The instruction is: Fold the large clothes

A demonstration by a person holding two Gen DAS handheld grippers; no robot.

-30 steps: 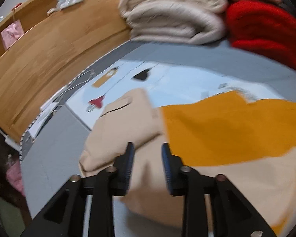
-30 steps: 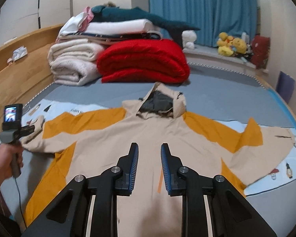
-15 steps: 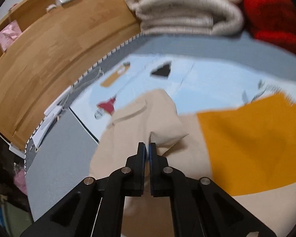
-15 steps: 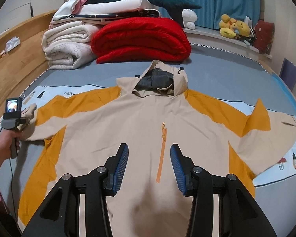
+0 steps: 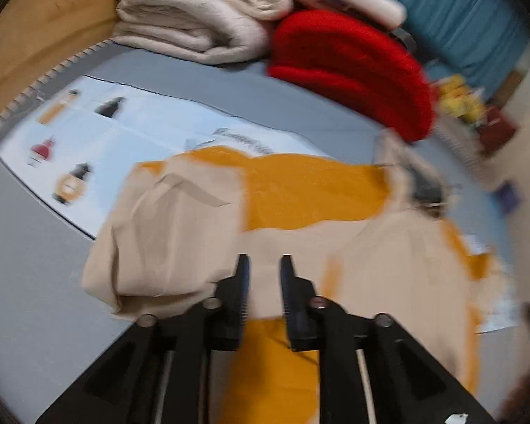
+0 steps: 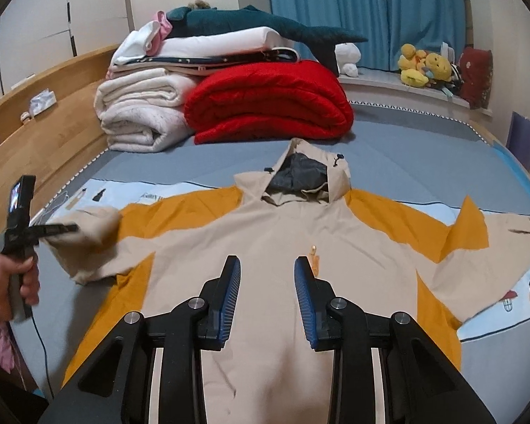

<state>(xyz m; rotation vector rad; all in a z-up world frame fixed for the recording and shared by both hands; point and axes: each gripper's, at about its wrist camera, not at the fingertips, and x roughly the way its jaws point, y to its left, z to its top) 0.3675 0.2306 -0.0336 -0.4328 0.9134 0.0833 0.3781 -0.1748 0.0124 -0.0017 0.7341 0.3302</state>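
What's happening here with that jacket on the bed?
A person holding a two-finger gripper in each hand is folding a beige and orange hooded jacket spread flat on the bed. The left gripper has flipped the end of one sleeve inward; its jaws have just been opening and nothing is between them. The right gripper hovers open over the chest; the other sleeve lies unfolded.

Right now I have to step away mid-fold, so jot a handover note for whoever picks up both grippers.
Left gripper: open, nothing between its fingers, jaws just reopened; it hangs over the jacket's left sleeve, whose cuff end is flipped inward.
Right gripper: open, empty, above the jacket's chest near the zipper pull.
Jacket lies front up on the bed, hood toward the folded blankets.
Done: left sleeve fold started.
Left: right sleeve, still spread out, then the body.
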